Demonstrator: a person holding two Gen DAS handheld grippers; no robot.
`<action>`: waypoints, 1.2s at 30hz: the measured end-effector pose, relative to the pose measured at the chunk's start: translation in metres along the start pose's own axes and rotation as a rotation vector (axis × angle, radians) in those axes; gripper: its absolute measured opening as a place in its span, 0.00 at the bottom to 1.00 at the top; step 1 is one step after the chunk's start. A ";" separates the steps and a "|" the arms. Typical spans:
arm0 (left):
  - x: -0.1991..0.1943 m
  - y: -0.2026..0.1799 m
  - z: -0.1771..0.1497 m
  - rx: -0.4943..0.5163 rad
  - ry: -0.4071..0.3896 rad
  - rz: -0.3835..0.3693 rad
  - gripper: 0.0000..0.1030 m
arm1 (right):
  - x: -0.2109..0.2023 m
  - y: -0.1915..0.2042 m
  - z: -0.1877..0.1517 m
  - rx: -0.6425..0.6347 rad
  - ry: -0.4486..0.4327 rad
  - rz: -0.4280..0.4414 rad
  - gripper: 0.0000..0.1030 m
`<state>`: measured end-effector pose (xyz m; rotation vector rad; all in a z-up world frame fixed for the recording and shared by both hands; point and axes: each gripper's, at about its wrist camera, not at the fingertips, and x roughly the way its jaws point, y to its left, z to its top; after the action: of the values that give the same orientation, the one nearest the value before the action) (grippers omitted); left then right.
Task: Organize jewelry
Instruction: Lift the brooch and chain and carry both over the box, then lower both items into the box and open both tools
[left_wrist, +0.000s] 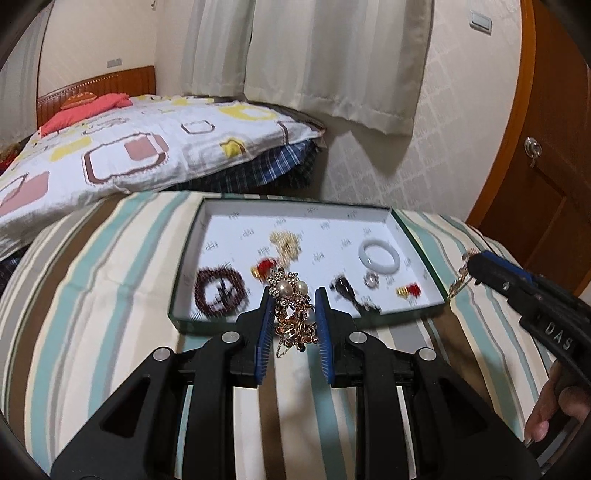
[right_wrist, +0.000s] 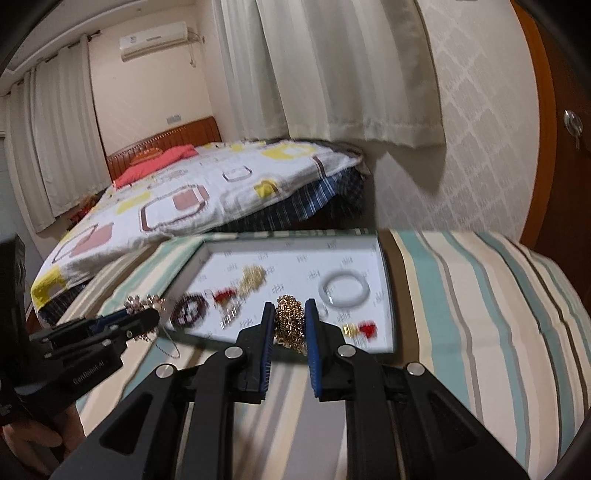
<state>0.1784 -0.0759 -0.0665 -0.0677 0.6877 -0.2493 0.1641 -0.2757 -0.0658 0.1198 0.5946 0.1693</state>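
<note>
Left gripper (left_wrist: 294, 295) pinches pearl necklace (left_wrist: 291, 310); right gripper (right_wrist: 289, 314) pinches gold chain (right_wrist: 290, 321), above tray (left_wrist: 177, 295) near edge.

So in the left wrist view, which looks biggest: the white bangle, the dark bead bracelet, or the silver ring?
1. dark bead bracelet, though blur makes its outline unsure
2. white bangle, close behind
3. silver ring, clearly smallest

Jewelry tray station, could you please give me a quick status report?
Left gripper shut on pearl-and-gold cluster. Right gripper shut on gold chain bundle. Both above tray near edge. Nothing in the way.
</note>
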 end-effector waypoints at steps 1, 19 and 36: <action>0.001 0.002 0.005 0.001 -0.012 0.007 0.21 | 0.002 0.003 0.008 -0.006 -0.015 0.005 0.17; 0.102 0.039 0.065 -0.029 -0.026 0.118 0.21 | 0.110 0.011 0.040 -0.053 0.001 -0.001 0.17; 0.181 0.052 0.056 -0.023 0.184 0.151 0.21 | 0.185 -0.002 0.018 -0.018 0.196 -0.019 0.17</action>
<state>0.3594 -0.0720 -0.1423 -0.0145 0.8743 -0.1036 0.3260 -0.2435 -0.1523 0.0806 0.7886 0.1687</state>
